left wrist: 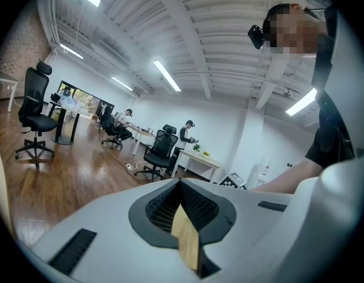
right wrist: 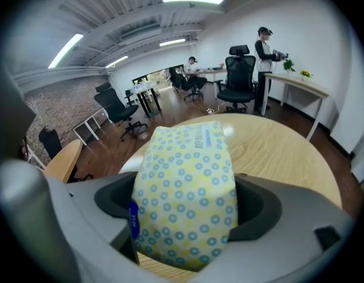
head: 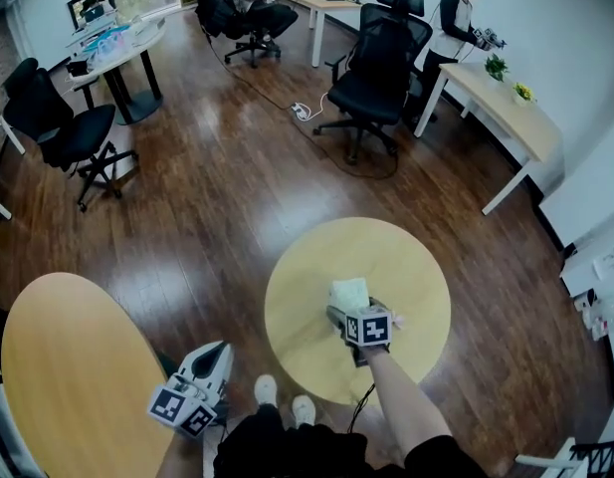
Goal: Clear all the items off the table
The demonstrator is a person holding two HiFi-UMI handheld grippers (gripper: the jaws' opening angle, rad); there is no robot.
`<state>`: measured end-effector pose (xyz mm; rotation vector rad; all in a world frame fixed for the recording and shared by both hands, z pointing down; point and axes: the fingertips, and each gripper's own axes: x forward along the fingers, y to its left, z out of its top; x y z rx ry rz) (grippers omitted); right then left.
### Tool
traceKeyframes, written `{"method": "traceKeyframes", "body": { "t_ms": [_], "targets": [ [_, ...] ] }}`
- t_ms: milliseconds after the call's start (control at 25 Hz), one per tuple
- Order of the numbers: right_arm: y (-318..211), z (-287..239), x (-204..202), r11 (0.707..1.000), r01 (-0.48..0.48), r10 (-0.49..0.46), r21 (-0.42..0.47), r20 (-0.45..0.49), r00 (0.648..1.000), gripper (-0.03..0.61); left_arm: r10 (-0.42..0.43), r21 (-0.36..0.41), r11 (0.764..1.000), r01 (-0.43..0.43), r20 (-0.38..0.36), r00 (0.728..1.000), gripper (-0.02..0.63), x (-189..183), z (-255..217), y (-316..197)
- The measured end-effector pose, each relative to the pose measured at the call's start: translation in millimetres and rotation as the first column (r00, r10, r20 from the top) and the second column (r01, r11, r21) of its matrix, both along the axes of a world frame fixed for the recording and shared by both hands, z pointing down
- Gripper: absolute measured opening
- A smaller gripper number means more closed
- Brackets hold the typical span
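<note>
Tissue pack [right wrist: 184, 187] snug in wide-spread right gripper [head: 352, 311].

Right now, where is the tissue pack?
In the head view, the tissue pack is at the round table's middle, between the right gripper's jaws.

Bare wood on the round table [head: 416, 267] rings the tissue pack [head: 350, 293]; a second table [head: 68, 366] stands left of it.

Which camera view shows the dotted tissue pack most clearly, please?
The right gripper view: the tissue pack fills it, between the jaws. The head view shows only a small pale part of it; the left gripper view shows none.
</note>
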<state>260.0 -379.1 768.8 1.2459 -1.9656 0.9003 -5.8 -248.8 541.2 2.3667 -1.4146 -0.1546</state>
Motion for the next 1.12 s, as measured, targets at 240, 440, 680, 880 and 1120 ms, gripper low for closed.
{"method": "traceKeyframes", "body": {
  "t_ms": [240,440,680,880,1120],
  "targets": [
    [-10,-91,6,0.979,0.016,-0.03,0.205,0.065,0.997,0.468,-0.042,0.083,0.996,0.04,0.026,0.999,-0.008,-3,-29,10],
    [-11,-141,-1,0.943,0.035,-0.071,0.331,0.097,0.993,0.468,-0.059,0.162,0.986,0.049,0.058,0.997,-0.009,8,-56,35],
    [4,-175,-91,0.925,0.107,-0.21,0.366,0.254,0.944,0.469,-0.22,0.182,0.962,0.201,0.088,0.972,-0.009,-27,-64,84],
    [37,-185,-182,0.863,0.31,-0.416,0.398,0.214,0.884,0.469,-0.397,0.206,0.904,0.374,0.079,0.914,-0.009,-78,-73,137],
    [70,-202,-314,0.795,0.463,-0.571,0.393,0.225,0.79,0.471,-0.625,0.25,0.763,0.596,0.053,0.779,-0.009,-195,-79,216]
  ]
}}
